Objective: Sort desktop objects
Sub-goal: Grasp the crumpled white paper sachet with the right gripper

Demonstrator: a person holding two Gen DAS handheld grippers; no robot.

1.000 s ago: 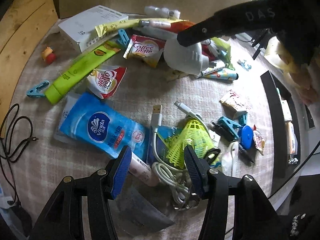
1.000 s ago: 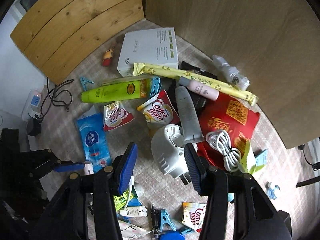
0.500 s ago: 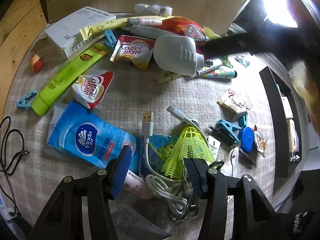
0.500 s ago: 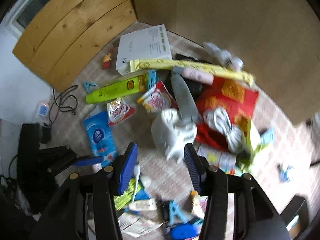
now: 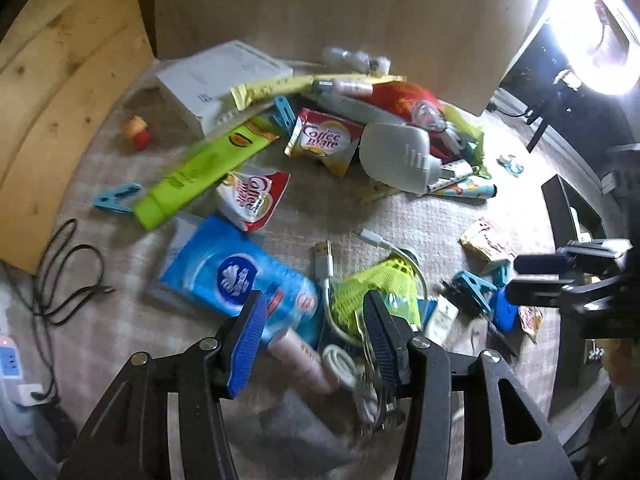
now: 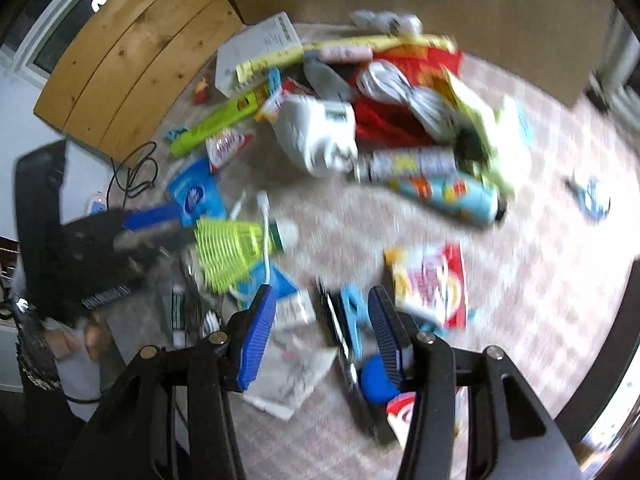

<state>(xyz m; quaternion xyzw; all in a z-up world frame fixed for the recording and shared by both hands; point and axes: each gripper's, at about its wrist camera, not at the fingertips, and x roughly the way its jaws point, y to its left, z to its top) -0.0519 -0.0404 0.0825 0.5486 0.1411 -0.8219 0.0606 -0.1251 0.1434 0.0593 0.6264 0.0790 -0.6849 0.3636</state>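
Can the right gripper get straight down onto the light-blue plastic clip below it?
Probably yes. The right gripper hangs open above the light-blue plastic clip, nothing lying over it. A black object sits tight beside it, so the fingers may catch that too.

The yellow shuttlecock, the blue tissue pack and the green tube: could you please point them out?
yellow shuttlecock [image 5: 376, 292], left wrist view, mesh skirt.
blue tissue pack [image 5: 236, 276], left wrist view, logo.
green tube [image 5: 200, 172], left wrist view, middle.

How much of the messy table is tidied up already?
Almost nothing looks sorted yet: the white box, green tube, Coffee mate packets and blue tissue pack lie jumbled on the table. The left hand-held gripper is closing over the yellow-green shuttlecock and white cable, not gripping. The right hand-held gripper hangs open above a blue clip. Everything remains.
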